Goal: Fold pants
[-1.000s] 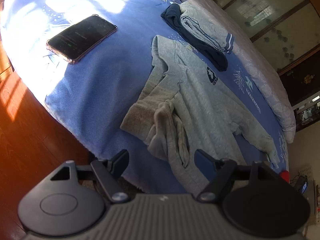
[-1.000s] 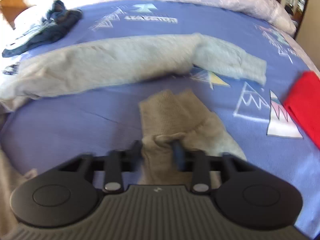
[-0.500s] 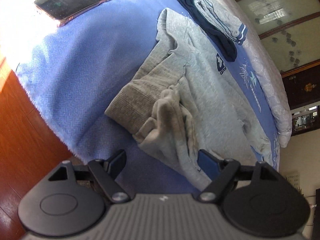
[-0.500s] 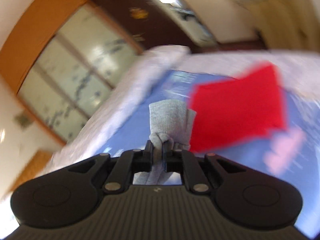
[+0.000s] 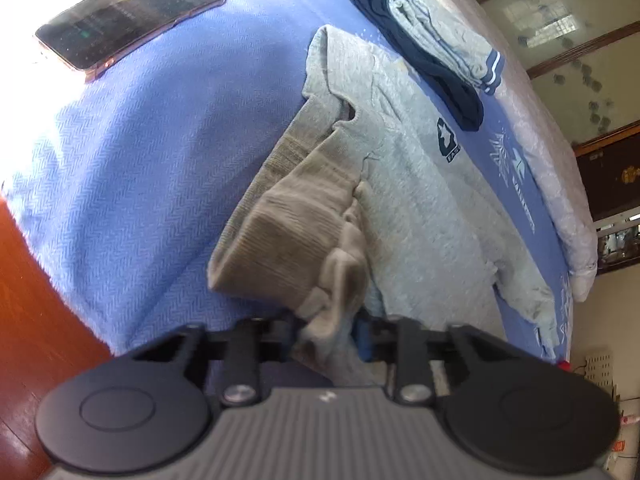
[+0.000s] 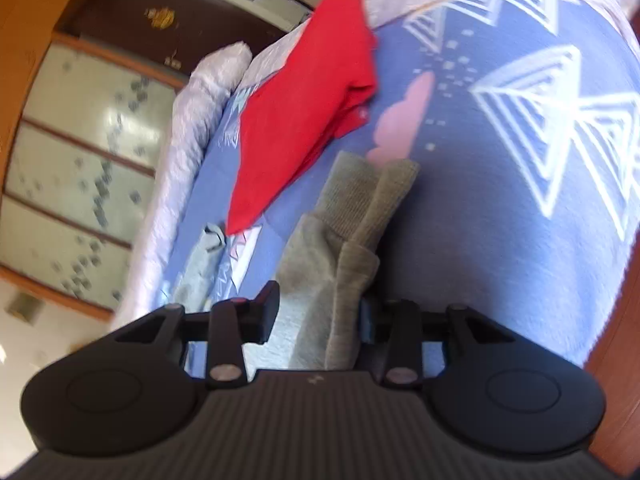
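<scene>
My left gripper (image 5: 326,326) has just closed and pinches the ribbed waistband of the grey sweatpants (image 5: 416,200), which lie across the blue bedspread (image 5: 132,152). My right gripper (image 6: 318,312) clamps their paired cuffs (image 6: 360,196) beside a red garment (image 6: 308,100). No containers visible.

The grey ribbed-cuffed sweatpants (image 5: 400,184) hide the left gripper's (image 5: 326,330) fingertips behind bunched cloth. In the right wrist view, motion blur softens the red folded garment (image 6: 304,100), and the blue patterned blanket (image 6: 500,200) runs off the frame.
</scene>
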Demonstrator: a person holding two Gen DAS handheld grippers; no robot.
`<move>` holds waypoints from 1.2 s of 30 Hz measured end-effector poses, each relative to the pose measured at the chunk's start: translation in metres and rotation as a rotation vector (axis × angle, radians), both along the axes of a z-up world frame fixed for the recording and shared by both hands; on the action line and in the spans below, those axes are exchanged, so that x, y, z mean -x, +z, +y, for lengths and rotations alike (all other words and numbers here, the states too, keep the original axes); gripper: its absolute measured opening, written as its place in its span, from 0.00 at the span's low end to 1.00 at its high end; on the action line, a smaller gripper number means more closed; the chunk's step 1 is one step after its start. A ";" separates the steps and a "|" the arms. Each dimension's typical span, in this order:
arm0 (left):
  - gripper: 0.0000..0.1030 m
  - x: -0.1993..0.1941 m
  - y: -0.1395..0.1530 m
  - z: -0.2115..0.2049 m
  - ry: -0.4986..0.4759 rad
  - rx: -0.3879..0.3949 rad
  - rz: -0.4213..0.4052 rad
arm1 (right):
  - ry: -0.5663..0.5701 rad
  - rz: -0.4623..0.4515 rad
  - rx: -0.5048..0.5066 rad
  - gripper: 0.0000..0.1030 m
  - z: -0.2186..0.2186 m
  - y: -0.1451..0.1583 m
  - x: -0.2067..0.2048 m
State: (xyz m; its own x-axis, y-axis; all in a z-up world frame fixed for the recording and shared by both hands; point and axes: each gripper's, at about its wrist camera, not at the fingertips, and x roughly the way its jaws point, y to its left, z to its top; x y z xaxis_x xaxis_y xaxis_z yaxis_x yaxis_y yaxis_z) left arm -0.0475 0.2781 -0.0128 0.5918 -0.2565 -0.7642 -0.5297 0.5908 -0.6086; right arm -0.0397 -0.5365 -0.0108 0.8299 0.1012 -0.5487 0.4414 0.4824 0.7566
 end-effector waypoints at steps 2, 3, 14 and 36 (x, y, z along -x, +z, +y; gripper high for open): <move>0.11 -0.001 0.008 0.008 0.016 0.025 -0.026 | 0.023 0.025 0.068 0.07 0.005 0.008 -0.010; 0.11 -0.001 0.019 0.013 0.023 0.021 -0.059 | 0.022 0.007 0.076 0.07 0.005 0.011 -0.013; 0.11 0.073 0.107 0.052 0.067 -0.050 -0.400 | 0.110 -0.333 -0.026 0.07 0.001 0.037 -0.009; 0.37 0.098 0.057 0.113 0.274 -0.177 -0.080 | -0.078 -0.057 0.126 0.18 -0.010 0.012 0.040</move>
